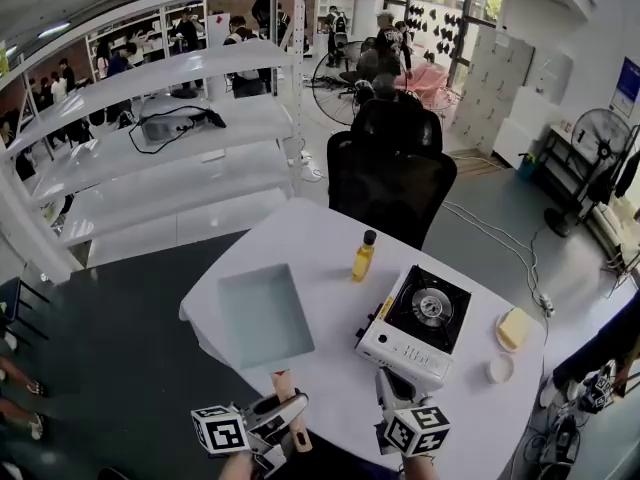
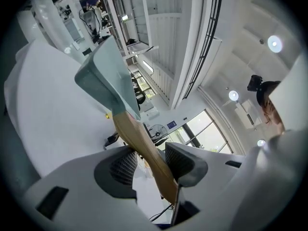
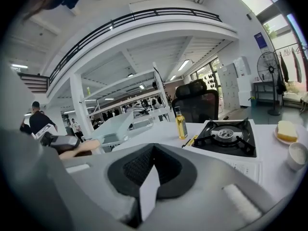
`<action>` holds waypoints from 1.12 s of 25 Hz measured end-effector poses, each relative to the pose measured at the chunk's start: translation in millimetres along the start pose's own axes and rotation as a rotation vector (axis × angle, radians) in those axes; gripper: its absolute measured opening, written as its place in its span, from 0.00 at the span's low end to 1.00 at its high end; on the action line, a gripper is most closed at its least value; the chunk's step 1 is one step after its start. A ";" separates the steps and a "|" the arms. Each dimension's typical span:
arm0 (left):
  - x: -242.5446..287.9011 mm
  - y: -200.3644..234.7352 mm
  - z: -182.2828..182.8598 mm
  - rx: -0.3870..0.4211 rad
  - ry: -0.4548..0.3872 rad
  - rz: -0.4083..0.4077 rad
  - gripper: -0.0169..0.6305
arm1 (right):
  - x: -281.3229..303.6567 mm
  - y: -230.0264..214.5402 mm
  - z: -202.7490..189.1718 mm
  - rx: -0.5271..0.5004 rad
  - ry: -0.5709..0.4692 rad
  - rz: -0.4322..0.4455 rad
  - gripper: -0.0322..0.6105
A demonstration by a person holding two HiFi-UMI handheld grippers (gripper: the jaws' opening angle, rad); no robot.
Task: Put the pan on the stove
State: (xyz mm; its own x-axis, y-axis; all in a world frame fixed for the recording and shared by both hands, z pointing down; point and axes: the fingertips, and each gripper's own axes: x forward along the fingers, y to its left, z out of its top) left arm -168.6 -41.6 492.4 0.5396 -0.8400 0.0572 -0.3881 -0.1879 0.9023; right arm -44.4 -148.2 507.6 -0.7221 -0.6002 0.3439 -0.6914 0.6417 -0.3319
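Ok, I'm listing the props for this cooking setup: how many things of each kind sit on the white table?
Pan: 1
Stove: 1
Bottle: 1
Plate: 1
Yellow block: 1
Cup: 1
Total: 6

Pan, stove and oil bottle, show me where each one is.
pan (image 1: 265, 316), head view, flat inner bottom.
stove (image 1: 431, 309), head view, round burner.
oil bottle (image 1: 363, 259), head view, yellow body.

We see the right gripper (image 3: 153, 150), jaws together on nothing. Beyond it on the table (image 3: 159, 134): pan (image 3: 113, 126), bottle (image 3: 181, 123), stove (image 3: 226, 137).
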 end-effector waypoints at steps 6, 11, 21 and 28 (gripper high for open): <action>59.3 -4.5 11.7 0.028 0.119 -0.064 0.31 | 0.2 -45.2 5.0 0.045 -0.018 -0.082 0.05; 104.7 -21.0 5.2 0.053 0.280 -0.148 0.31 | -13.2 -77.1 6.1 0.089 -0.028 -0.183 0.05; 181.0 -46.5 -15.5 0.049 0.554 -0.318 0.31 | -40.7 -115.9 8.7 0.153 -0.083 -0.372 0.05; 212.3 -54.4 -41.0 0.014 0.693 -0.370 0.31 | -63.7 -126.7 6.8 0.198 -0.086 -0.458 0.05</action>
State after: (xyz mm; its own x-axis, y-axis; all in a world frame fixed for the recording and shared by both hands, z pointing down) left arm -2.3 -188.8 472.9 0.9768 -0.2136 0.0118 -0.0993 -0.4036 0.9095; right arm 89.1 -194.5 521.8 -0.3369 -0.8415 0.4225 -0.9225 0.2051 -0.3270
